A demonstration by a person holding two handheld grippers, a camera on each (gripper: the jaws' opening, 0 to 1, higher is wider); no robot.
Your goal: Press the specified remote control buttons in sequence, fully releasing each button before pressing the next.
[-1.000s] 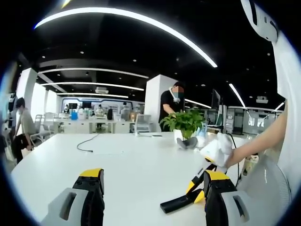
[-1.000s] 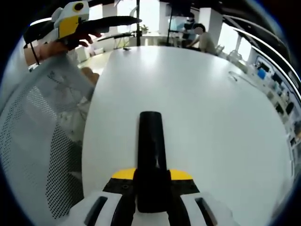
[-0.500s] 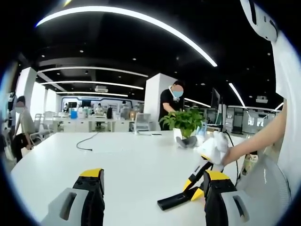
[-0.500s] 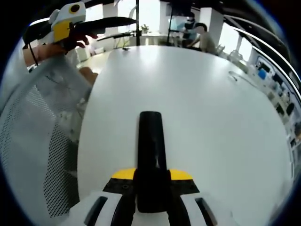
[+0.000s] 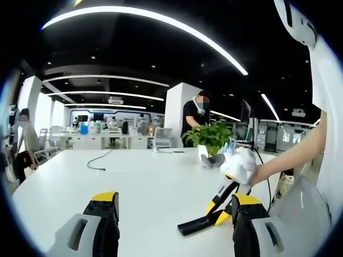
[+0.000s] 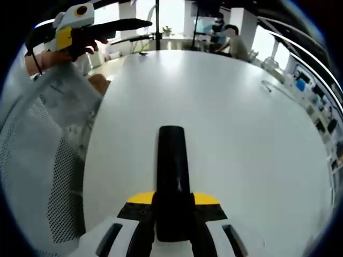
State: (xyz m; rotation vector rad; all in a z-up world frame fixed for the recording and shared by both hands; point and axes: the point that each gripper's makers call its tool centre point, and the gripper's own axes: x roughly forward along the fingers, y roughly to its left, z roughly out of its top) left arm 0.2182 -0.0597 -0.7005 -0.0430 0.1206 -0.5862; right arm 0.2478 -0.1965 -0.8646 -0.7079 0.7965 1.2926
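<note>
- right gripper (image 6: 172,211): jaws clenched on the black remote control (image 6: 172,160), which sticks straight out forward from between the yellow-tipped jaws, over the white table (image 6: 241,134)
- same pair seen in left gripper view: right gripper (image 5: 221,214) comes in from the right, tilted down, remote control (image 5: 194,225) clamped at its yellow tips, far end low over or on the table (image 5: 150,182); contact cannot be told
- a hand (image 5: 257,174) holds that gripper's white body, bare arm running off to the right
- left gripper (image 5: 170,225): released, jaws wide apart, nothing between them, yellow caps on black fingers (image 5: 104,214)
- remote lies just inside the left gripper's right jaw in the picture, between the two jaws' lines but ahead of them, not touching
- in right gripper view the left gripper (image 6: 94,29) is up top left, held in a hand, well apart from the remote
- mesh chair back (image 6: 48,176) at left edge of the table
- potted plant (image 5: 210,140) and a loose cable (image 5: 99,163) on the far table
- person standing (image 5: 194,115) behind the plant, others seated at far desks
</note>
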